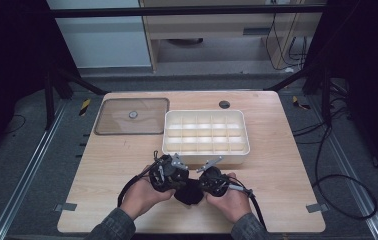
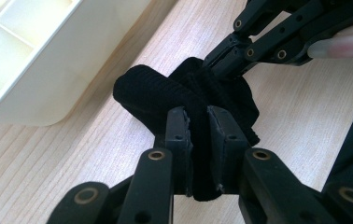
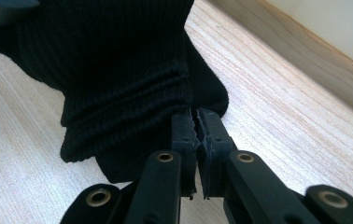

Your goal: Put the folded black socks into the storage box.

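Note:
A black ribbed sock (image 1: 188,192) lies bunched on the wooden table (image 1: 102,165) near its front edge, between my two hands. My left gripper (image 1: 177,175) is shut on a fold of the sock (image 2: 184,95); in the left gripper view (image 2: 200,122) the cloth fills the gap between the pads. My right gripper (image 1: 204,176) is shut on the sock's other side, and in the right gripper view (image 3: 196,122) the pads pinch a thin edge of the sock (image 3: 118,70). The right gripper (image 2: 221,58) also bites the sock from the top right of the left gripper view.
A cream divided tray (image 1: 206,149) with several empty compartments stands just behind the grippers. A clear lid (image 1: 132,116) lies at the back left. A dark round hole (image 1: 224,104) sits near the table's far edge. Cables trail on the floor to the right.

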The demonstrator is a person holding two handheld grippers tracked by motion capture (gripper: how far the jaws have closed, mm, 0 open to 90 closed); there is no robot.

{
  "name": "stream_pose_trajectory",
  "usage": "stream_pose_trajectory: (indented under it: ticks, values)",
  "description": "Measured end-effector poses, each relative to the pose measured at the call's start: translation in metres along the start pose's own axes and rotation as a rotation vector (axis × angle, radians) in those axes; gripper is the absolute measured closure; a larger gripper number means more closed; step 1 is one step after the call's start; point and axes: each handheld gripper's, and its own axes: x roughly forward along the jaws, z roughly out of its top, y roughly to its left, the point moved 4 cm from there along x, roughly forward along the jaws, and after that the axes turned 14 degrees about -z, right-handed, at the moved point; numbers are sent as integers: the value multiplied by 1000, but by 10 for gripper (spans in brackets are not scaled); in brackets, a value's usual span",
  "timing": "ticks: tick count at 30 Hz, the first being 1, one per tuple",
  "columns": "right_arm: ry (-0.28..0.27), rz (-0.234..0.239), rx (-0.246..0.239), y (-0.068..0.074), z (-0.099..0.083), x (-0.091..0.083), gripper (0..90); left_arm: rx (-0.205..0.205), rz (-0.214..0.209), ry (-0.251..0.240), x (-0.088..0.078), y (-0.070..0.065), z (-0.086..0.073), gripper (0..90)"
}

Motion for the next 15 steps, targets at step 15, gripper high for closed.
stream_pose_trajectory:
  ticks: [15]
  values:
    - [-3,13,23,-2,-2,1,864,32,-14,13,6,-11,5,786]
